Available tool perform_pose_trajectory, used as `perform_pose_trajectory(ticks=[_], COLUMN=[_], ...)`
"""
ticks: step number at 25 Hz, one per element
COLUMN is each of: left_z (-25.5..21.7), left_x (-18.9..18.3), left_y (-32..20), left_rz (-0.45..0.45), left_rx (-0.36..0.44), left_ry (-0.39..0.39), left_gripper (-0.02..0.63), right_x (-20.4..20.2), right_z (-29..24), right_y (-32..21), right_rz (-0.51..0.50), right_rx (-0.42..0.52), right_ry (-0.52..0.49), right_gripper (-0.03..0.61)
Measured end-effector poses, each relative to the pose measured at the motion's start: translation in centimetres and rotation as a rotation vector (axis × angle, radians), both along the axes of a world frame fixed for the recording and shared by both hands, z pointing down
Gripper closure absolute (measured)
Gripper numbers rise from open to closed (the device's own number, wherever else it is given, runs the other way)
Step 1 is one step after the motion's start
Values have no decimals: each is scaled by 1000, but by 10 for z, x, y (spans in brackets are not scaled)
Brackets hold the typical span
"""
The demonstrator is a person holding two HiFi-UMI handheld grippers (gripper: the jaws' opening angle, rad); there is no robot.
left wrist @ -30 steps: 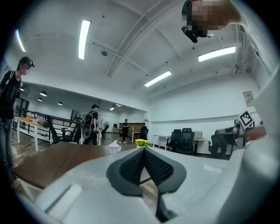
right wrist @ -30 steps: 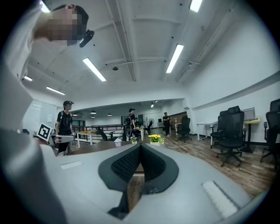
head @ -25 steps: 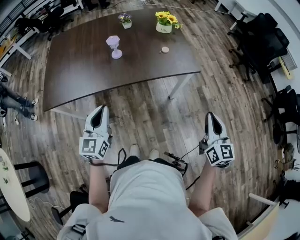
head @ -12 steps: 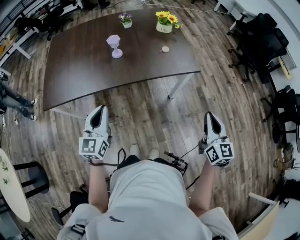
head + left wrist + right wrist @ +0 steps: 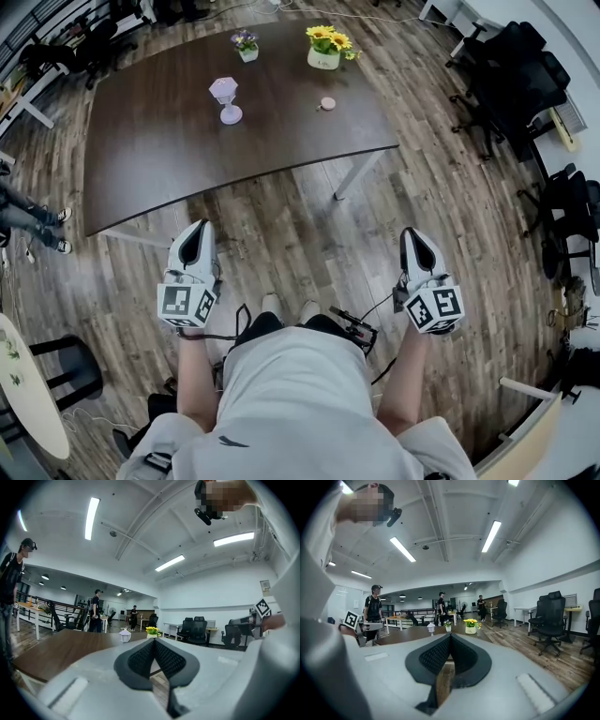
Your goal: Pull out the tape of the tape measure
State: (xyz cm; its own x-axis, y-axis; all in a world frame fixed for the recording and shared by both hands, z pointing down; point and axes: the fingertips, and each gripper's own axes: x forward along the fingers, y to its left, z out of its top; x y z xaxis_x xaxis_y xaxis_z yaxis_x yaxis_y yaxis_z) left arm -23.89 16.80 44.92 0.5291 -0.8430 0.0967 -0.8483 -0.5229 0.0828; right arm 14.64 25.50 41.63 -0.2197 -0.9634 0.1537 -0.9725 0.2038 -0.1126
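Note:
A small round tan object [image 5: 327, 103], possibly the tape measure, lies on the dark brown table [image 5: 169, 150] far ahead of me. Both grippers hang over the wooden floor, well short of the table. My left gripper [image 5: 198, 229] is shut with nothing in it; in the left gripper view its dark pads [image 5: 140, 658] meet at the tip. My right gripper [image 5: 412, 235] is shut and empty too, its pads [image 5: 436, 657] closed together in the right gripper view. Both point level toward the table.
On the table stand a pink lamp-shaped ornament [image 5: 226, 97], yellow flowers in a white pot [image 5: 324, 47] and a small purple flower pot [image 5: 245, 43]. Black office chairs [image 5: 506, 75] crowd the right. A person's legs [image 5: 28, 220] show at the left, a round white table [image 5: 28, 394] at lower left.
My right gripper has edged slightly left in the head view. The whole view has shifted a little. Both grippers stay shut.

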Motion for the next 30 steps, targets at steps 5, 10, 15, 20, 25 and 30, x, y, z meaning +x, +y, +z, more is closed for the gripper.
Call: perform_pose_trajectory(ticks=[5, 10, 15, 20, 25, 30], left_z=[5, 10, 13, 17, 23, 26], left_x=[-7, -13, -9, 3, 29, 64], left_y=[-18, -38, -65, -108, -166, -222], left_rz=[26, 40, 32, -4, -49, -87], left_rx=[-13, -17, -22, -18, -12, -27], left_ry=[-1, 1, 2, 1, -13, -19], left_gripper=[607, 607, 607, 607, 607, 607], right_x=[-7, -19, -17, 3, 45, 85], right_z=[-3, 1, 1, 6, 13, 10], right_y=[-7, -18, -48, -105, -183, -262], right_rz=[39, 49, 35, 3, -30, -76], right_rx=[1, -8, -9, -5, 0, -6], right_ry=[-9, -14, -11, -19, -28, -37], right_gripper=[578, 578, 577, 577, 577, 577])
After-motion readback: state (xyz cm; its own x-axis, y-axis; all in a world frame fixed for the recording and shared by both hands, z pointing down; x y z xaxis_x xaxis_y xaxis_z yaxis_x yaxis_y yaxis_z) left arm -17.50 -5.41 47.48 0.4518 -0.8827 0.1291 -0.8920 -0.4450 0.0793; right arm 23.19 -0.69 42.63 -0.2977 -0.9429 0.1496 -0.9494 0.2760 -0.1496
